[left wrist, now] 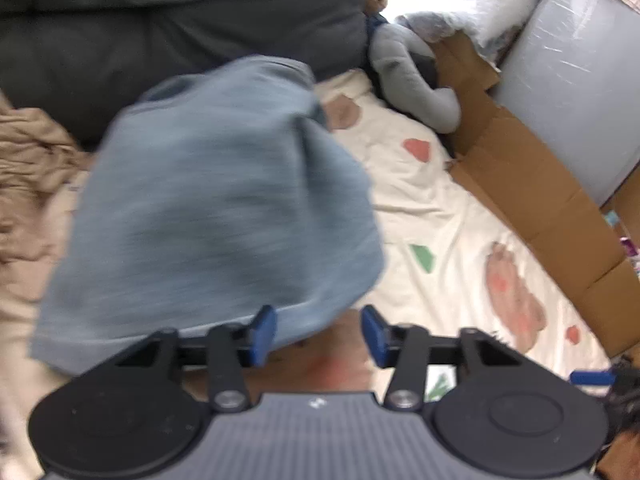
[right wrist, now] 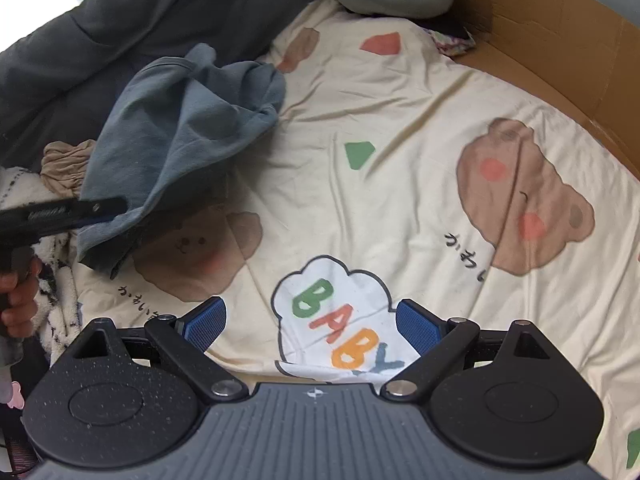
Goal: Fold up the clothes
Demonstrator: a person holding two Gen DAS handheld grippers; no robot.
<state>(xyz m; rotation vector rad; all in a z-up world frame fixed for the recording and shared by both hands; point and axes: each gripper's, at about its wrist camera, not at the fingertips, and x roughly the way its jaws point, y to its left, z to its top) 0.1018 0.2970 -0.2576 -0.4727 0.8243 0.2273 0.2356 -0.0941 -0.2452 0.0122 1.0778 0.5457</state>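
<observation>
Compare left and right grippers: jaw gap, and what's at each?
Jaw gap: the left gripper stands partly open, narrower than the right gripper, which is wide open.
Contents: the blue-grey garment drapes over the left gripper's left pad but is not pinched; the right gripper has only the printed bedsheet beneath it.
Shared: both have blue pads, angle down at the bed, and grip nothing.

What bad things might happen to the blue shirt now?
The left gripper stands open, so the blue shirt may flop down in a crumpled heap. It already looks bunched, so folding could trap wrinkles. It lies close to the tan cloth and might tangle with it.
</observation>
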